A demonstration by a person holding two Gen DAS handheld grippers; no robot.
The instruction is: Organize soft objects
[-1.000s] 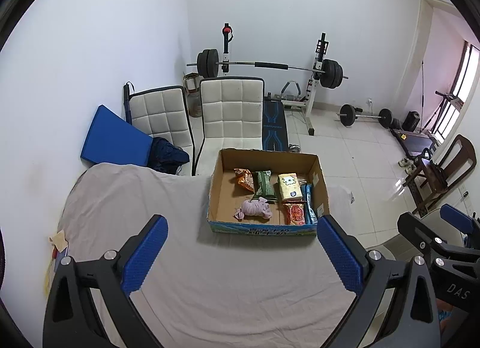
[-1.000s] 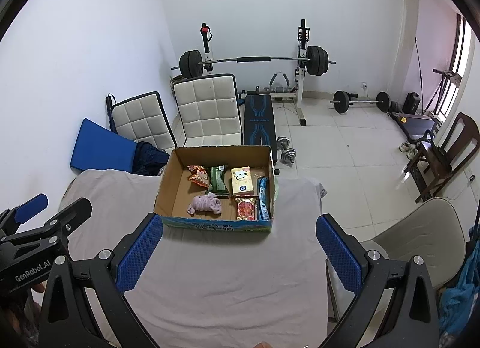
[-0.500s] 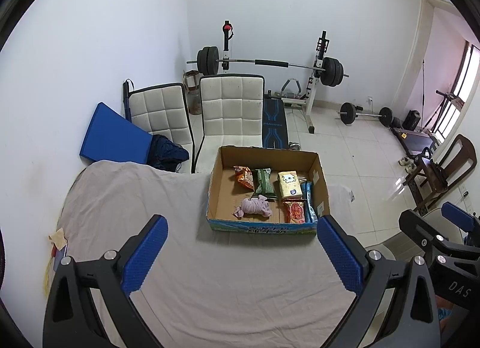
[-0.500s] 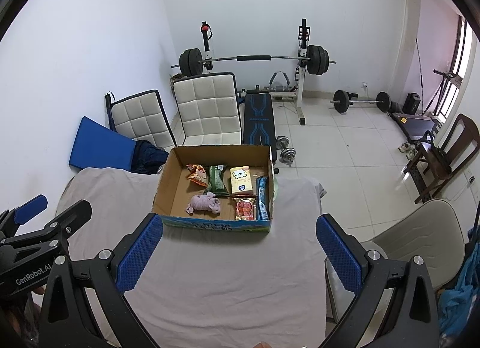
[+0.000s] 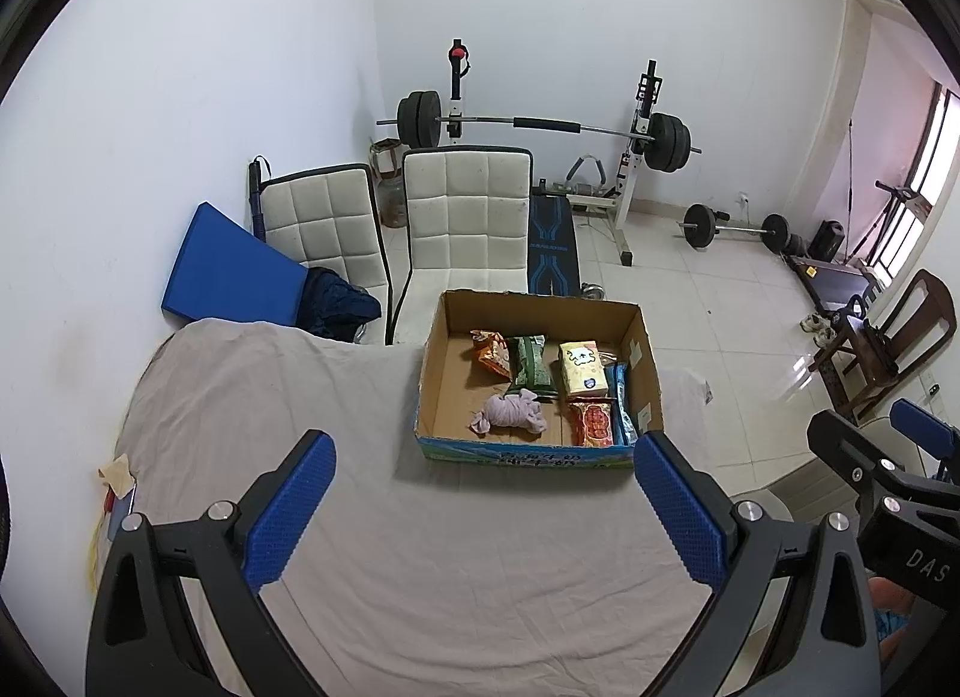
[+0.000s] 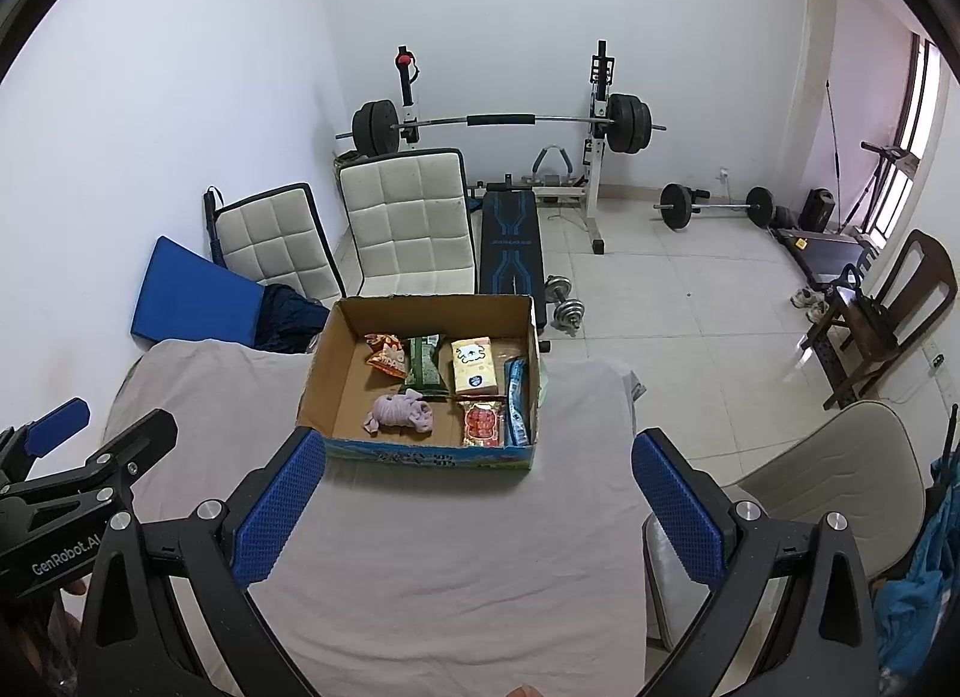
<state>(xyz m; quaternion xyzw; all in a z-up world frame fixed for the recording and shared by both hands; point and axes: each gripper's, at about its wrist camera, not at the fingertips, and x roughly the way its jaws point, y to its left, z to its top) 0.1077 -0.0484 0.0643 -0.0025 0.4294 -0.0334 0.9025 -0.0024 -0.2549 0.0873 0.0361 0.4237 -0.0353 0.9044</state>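
An open cardboard box (image 5: 647,364) (image 6: 318,364) rests at the far side of a table covered with a grey cloth (image 5: 420,547) (image 6: 444,553). Inside lie a pale purple soft toy (image 5: 510,412) (image 6: 401,410), an orange snack bag (image 5: 489,352), a green packet (image 5: 529,361), a yellow tissue pack (image 5: 581,368), a red packet (image 5: 591,424) and a blue packet (image 5: 621,409). My left gripper (image 5: 483,493) and right gripper (image 6: 477,490) both hover open above the cloth, short of the box, with nothing between the fingers.
Two white padded chairs (image 5: 468,217) and a blue cushion (image 5: 231,271) stand behind the table. A barbell rack (image 5: 540,123), a bench and dumbbells occupy the tiled floor beyond. A beige chair (image 6: 840,469) sits right of the table, a wooden chair (image 6: 882,319) further right.
Both views have shifted slightly, so the box sits a touch higher in the frame. Both grippers stay open and nothing in the box has moved.
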